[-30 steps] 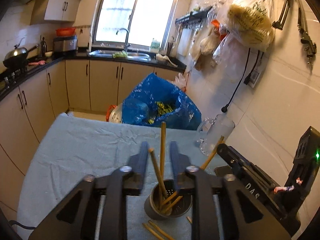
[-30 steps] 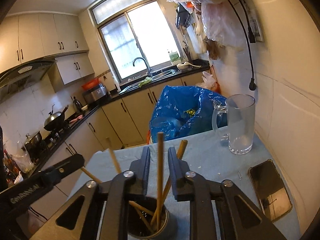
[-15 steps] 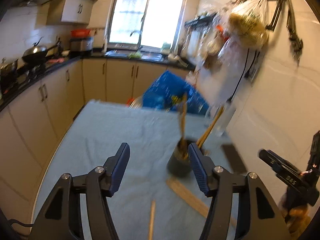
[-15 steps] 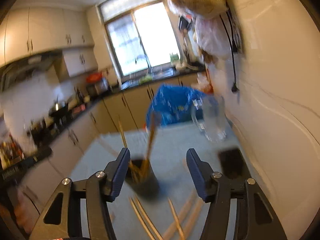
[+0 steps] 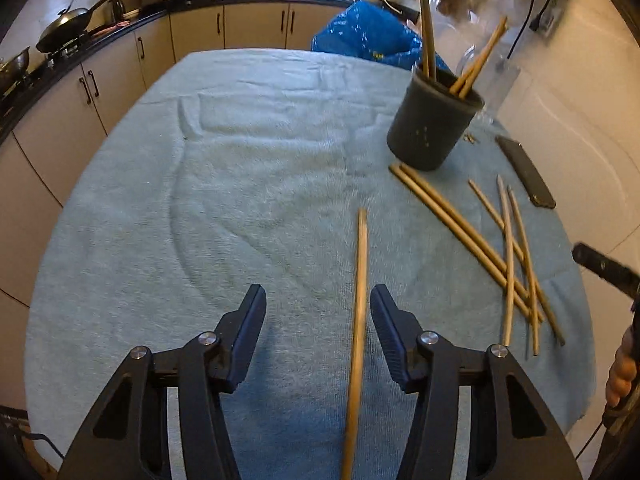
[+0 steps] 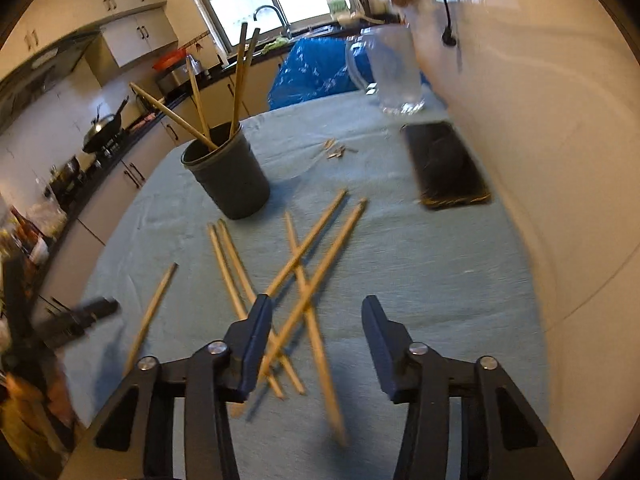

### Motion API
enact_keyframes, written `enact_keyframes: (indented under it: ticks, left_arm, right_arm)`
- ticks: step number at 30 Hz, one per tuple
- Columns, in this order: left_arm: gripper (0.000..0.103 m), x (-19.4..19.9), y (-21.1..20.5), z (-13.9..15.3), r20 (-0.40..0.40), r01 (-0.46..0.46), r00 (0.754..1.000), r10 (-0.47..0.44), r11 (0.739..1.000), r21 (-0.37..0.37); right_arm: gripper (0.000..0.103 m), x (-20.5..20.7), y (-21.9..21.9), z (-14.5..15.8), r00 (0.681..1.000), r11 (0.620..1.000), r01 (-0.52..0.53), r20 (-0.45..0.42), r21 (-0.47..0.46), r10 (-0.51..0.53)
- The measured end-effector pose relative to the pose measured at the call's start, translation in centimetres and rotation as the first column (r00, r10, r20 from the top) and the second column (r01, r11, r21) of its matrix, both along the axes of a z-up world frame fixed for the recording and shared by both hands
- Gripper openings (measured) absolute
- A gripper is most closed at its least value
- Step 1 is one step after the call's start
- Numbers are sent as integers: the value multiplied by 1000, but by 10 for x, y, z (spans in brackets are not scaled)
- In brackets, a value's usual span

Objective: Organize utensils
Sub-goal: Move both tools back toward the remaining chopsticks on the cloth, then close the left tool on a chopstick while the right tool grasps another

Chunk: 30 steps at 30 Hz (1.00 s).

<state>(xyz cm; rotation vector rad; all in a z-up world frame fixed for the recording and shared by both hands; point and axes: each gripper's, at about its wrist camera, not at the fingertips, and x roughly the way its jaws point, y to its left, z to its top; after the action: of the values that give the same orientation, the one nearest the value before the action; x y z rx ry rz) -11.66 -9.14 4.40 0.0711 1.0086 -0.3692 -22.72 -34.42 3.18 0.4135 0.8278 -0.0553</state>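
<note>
A dark grey holder cup (image 5: pixel 434 124) stands upright on the blue-grey cloth and holds several wooden chopsticks (image 5: pixel 478 62); it also shows in the right wrist view (image 6: pixel 228 172). Several loose chopsticks (image 5: pixel 508 256) lie crossed on the cloth right of the cup, also seen in the right wrist view (image 6: pixel 304 264). One single chopstick (image 5: pixel 360 308) lies between the open jaws of my left gripper (image 5: pixel 318 306), untouched. My right gripper (image 6: pixel 316 320) is open and empty above the near ends of the crossed pile.
A black phone (image 6: pixel 444 166) lies near the wall. A clear glass mug (image 6: pixel 394 70) stands at the table's far right corner. A blue bag (image 5: pixel 372 32) sits behind the table. Small wood bits (image 6: pixel 338 150) lie on the cloth. The wall (image 6: pixel 560 160) runs close along the right.
Both grippers were closed over the cup a second ago, each on a chopstick. They have opened, leaving those chopsticks in the cup, and pulled back low over the loose chopsticks.
</note>
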Motion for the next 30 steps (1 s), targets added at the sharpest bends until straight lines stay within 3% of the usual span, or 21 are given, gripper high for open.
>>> enact_keyframes:
  ticks: [4, 9, 11, 18, 28, 30]
  left_arm:
    - [53, 11, -16, -12, -13, 18, 1000, -17, 998, 57]
    - [48, 26, -41, -22, -34, 51, 998, -47, 988, 144]
    - [43, 32, -47, -26, -52, 69, 997, -61, 983, 171]
    - [42, 51, -56, -26, -81, 80, 994, -66, 980, 181]
    - [43, 64, -66, -26, -119, 175, 981, -153, 962, 210]
    - [43, 68, -68, -27, -129, 199, 976, -175, 957, 210]
  right_arm:
    - [38, 36, 8, -11, 999, 997, -25, -33, 70, 28]
    - [34, 81, 5, -21, 995, 996, -9, -101, 89, 18]
    - [31, 100, -1, -28, 988, 998, 15, -153, 61, -6]
    - [26, 130, -16, -40, 962, 998, 57, -267, -9, -57]
    - [25, 165, 13, -37, 921, 975, -15, -384, -222, -73]
    - [20, 171, 19, -37, 915, 972, -20, -397, -233, -76]
